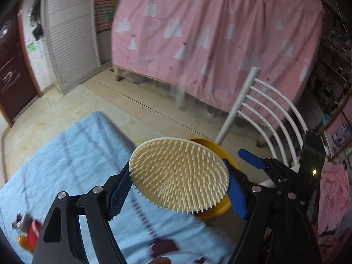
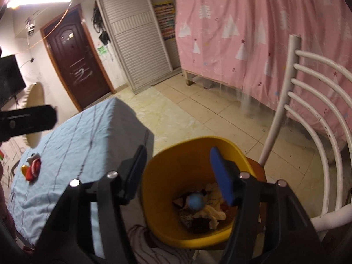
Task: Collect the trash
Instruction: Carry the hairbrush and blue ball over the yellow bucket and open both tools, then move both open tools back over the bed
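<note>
Trash already collected lies at the bottom of the yellow bin (image 2: 176,176): crumpled cloth or paper scraps (image 2: 212,214) and a small blue ball (image 2: 195,201). The bin stands on the seat of a white metal chair (image 2: 308,101), just beside the table covered in a light blue cloth (image 2: 77,145).

Right gripper (image 2: 176,173): jaws spread, nothing between the pads, positioned directly above the bin mouth. Judgement: a drop into the bin appears complete on this side.

Left gripper (image 1: 179,180): jaws pinching a round cream bristle disc (image 1: 179,176), apparently a brush or massage pad, by its two edges. The disc hangs over the table's edge with the bin rim (image 1: 211,145) showing just behind it. Judgement: the step in hand is carrying this disc to the bin.

Next move, as judged: bring the disc over the bin mouth, tilt it so it passes edge-first, then release. The disc looks nearly as wide as the opening, so a flat drop may lodge on the rim.

Clearances: the chair's upright post (image 1: 237,103) and curved back rails stand close behind the bin. The right gripper occupies the space above the mouth and should withdraw first. Open floor lies beyond the table. A small red and orange toy (image 2: 32,168) remains on the cloth, well apart from the bin.
</note>
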`<control>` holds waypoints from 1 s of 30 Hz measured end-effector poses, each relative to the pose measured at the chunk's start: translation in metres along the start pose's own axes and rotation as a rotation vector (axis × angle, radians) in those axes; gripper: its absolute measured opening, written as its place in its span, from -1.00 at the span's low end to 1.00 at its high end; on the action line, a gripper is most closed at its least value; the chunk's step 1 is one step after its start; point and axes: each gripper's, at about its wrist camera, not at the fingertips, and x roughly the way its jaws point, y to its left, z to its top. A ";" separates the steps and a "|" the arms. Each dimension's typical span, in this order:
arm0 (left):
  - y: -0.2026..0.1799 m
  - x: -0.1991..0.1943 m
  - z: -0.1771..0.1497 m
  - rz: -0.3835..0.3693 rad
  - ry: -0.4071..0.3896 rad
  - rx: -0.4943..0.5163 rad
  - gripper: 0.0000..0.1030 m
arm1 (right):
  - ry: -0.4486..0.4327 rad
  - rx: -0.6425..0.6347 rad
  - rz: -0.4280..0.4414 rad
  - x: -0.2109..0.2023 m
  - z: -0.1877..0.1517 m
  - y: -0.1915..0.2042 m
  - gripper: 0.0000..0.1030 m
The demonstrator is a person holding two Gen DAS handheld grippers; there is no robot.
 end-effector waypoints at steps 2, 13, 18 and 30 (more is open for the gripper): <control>-0.012 0.012 0.006 -0.019 0.023 0.004 0.34 | -0.001 0.019 -0.007 0.000 -0.001 -0.008 0.13; -0.043 0.036 0.017 -0.017 0.070 0.009 0.39 | -0.013 0.071 -0.035 -0.009 -0.002 -0.035 0.14; -0.042 0.024 0.013 -0.009 0.053 0.020 0.40 | -0.021 0.066 -0.017 -0.012 -0.003 -0.028 0.14; -0.004 -0.027 -0.004 0.011 -0.031 -0.039 0.42 | -0.032 -0.001 0.033 -0.024 -0.002 0.018 0.19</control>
